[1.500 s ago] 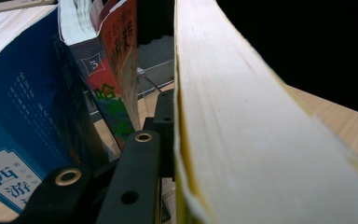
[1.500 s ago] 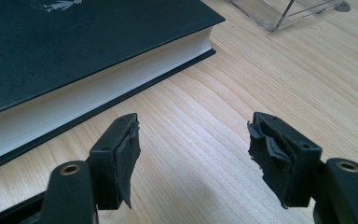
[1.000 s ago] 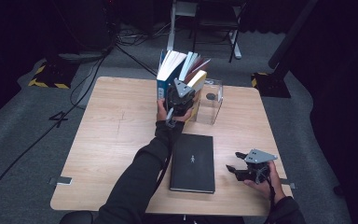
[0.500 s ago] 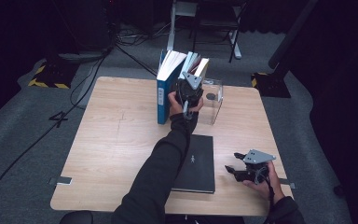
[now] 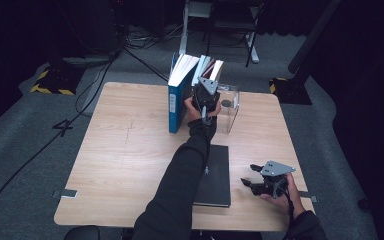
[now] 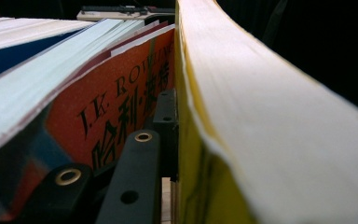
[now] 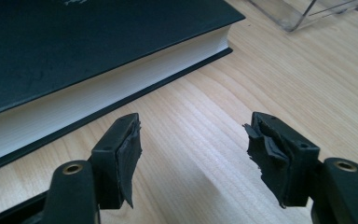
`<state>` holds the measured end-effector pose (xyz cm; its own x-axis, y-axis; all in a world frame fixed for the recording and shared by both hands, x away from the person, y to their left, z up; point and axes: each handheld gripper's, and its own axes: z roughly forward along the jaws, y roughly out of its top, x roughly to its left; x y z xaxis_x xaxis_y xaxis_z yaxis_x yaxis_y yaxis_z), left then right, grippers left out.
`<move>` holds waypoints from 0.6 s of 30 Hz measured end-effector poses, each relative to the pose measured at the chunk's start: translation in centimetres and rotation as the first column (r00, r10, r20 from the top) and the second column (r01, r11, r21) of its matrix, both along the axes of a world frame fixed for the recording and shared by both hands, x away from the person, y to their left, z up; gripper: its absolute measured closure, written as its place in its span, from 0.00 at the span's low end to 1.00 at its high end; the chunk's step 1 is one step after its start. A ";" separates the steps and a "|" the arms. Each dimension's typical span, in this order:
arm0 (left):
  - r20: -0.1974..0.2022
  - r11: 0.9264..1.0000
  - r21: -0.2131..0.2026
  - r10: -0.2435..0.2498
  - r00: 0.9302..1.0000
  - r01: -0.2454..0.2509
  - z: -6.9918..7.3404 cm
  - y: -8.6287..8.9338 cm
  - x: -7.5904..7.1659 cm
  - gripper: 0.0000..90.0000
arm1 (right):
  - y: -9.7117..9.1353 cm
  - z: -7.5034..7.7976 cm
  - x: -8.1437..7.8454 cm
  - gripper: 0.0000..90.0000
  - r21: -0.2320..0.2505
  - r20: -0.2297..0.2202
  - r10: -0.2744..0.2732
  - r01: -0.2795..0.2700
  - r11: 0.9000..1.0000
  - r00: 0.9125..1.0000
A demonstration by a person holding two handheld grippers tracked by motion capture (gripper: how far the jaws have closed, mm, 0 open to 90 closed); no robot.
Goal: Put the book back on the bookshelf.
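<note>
Gripping the yellow book, the left claw hides one pad; the right claw gapes.

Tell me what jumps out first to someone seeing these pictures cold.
First, the row of upright books at the table's far edge, where the left claw reaches in; its own view shows a jaw wedged between an orange-covered book and a thick yellow-edged one. Next, the black book lying flat near the front, with the right claw open and empty beside it.
</note>
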<state>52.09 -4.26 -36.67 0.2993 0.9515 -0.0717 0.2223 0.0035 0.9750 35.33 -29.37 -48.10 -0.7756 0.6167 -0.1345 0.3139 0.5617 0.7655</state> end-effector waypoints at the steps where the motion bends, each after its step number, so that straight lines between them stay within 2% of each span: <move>1: 0.001 1.000 -0.006 0.002 1.000 -0.002 -0.2 0.0 0.1 0.83 | 0.0 0.0 0.0 0.39 -0.005 0.002 0.002 -0.002 1.000 1.000; 4: 0.000 1.000 0.000 0.006 1.000 -0.006 -0.9 -0.1 0.3 0.83 | 0.1 -0.1 0.0 0.39 -0.006 0.003 0.007 -0.007 1.000 1.000; 6: 0.006 1.000 -0.015 0.003 1.000 -0.003 -1.4 0.0 0.4 0.83 | 0.2 -0.1 0.0 0.39 -0.009 0.005 0.007 -0.007 1.000 1.000; 9: 0.002 1.000 0.002 0.000 1.000 0.000 -1.8 -0.2 0.5 0.83 | 0.2 -0.1 -0.1 0.40 -0.013 0.009 0.007 -0.007 1.000 1.000; 10: -0.011 1.000 0.021 -0.002 1.000 0.002 -2.3 -0.2 0.6 0.83 | 0.2 -0.1 -0.1 0.41 -0.012 0.009 0.005 -0.005 1.000 1.000; 12: -0.024 1.000 0.027 -0.002 1.000 0.003 -2.7 -0.2 0.6 0.82 | 0.2 -0.1 -0.1 0.41 -0.014 0.004 0.004 -0.004 1.000 1.000; 14: -0.002 1.000 0.018 -0.012 1.000 0.012 -3.1 -0.1 0.5 0.82 | 0.2 -0.1 -0.1 0.41 -0.015 0.004 0.004 -0.004 1.000 1.000; 18: -0.009 1.000 0.010 -0.028 1.000 0.028 -3.0 0.0 0.4 0.81 | 0.2 -0.1 -0.2 0.41 -0.015 0.006 0.007 -0.007 1.000 1.000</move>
<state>52.47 -4.24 -39.72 0.3255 0.9433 -0.0655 0.2313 -0.0123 0.9728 35.15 -29.14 -48.18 -0.7789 0.6094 -0.1484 0.3051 0.5749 0.7592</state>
